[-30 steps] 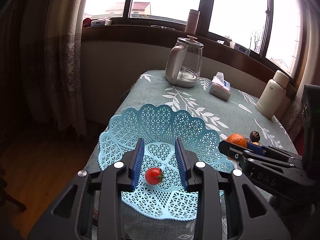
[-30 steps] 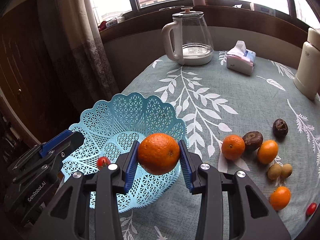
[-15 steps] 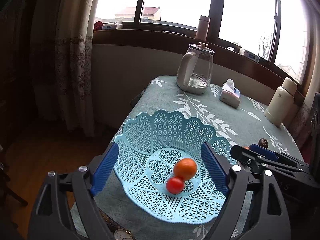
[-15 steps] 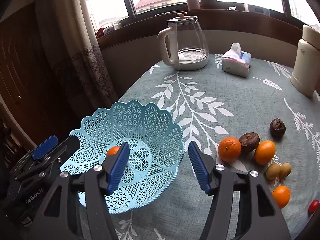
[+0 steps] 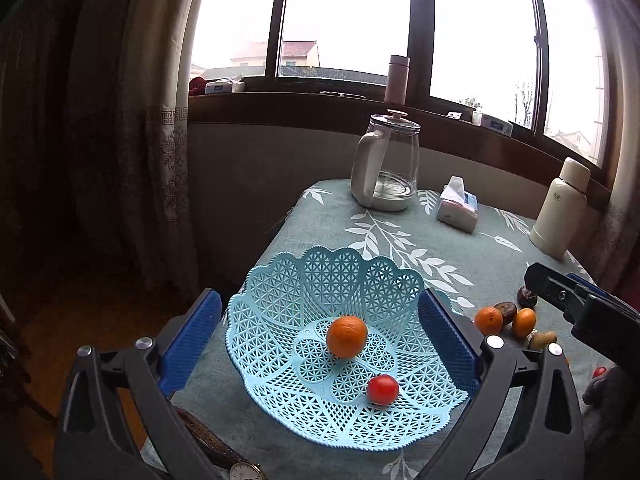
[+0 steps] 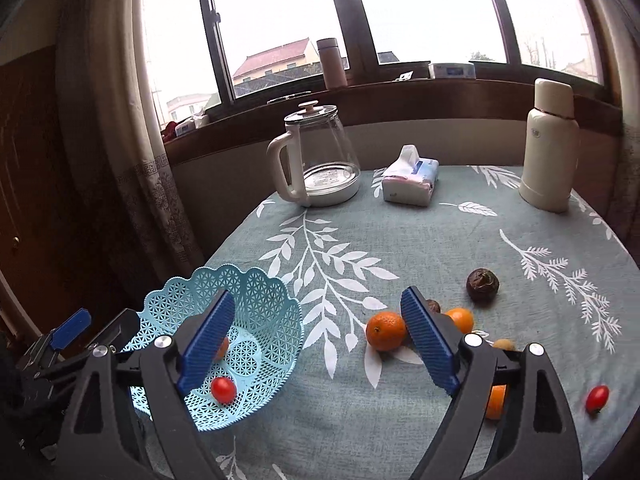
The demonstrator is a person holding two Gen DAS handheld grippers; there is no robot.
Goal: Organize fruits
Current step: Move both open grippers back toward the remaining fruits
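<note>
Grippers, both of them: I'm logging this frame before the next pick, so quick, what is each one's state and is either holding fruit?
Left gripper: open, holding nothing, above the basket.
Right gripper: open, holding nothing.

wrist views facing window; basket [image 5: 312, 280] shared

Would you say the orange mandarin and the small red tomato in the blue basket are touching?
Apart: the left wrist view shows bare lattice of the basket between mandarin and tomato.
</note>
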